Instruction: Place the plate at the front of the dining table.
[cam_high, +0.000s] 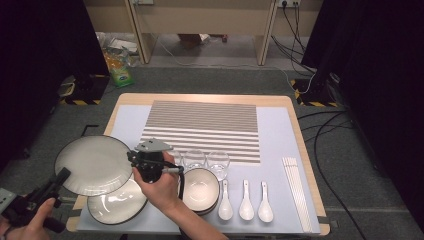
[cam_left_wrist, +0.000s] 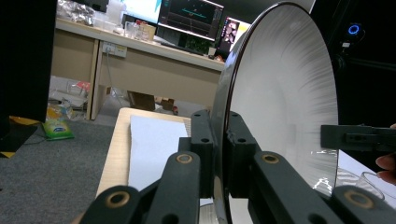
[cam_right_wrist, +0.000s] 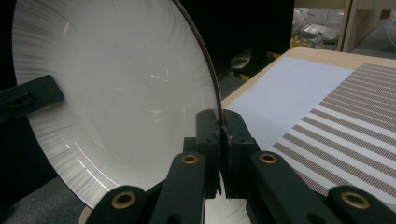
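Note:
A large white plate (cam_high: 92, 164) with a dark rim is held up over the table's front left corner, gripped from two sides. My left gripper (cam_high: 61, 176) is shut on its near left rim, and my right gripper (cam_high: 133, 159) is shut on its right rim. In the left gripper view the plate (cam_left_wrist: 285, 102) stands on edge between the closed jaws of the left gripper (cam_left_wrist: 219, 140). The right gripper view shows the plate (cam_right_wrist: 116, 93) clamped at its rim by the right gripper (cam_right_wrist: 221, 133). A second plate (cam_high: 116, 205) lies on the table beneath.
A striped placemat (cam_high: 205, 127) covers the middle of the pale blue table cover (cam_high: 277, 135). Two glasses (cam_high: 218, 163), stacked bowls (cam_high: 200, 190), three white spoons (cam_high: 245, 202) and chopsticks (cam_high: 296, 192) line the front. A desk (cam_high: 200, 20) stands beyond the table.

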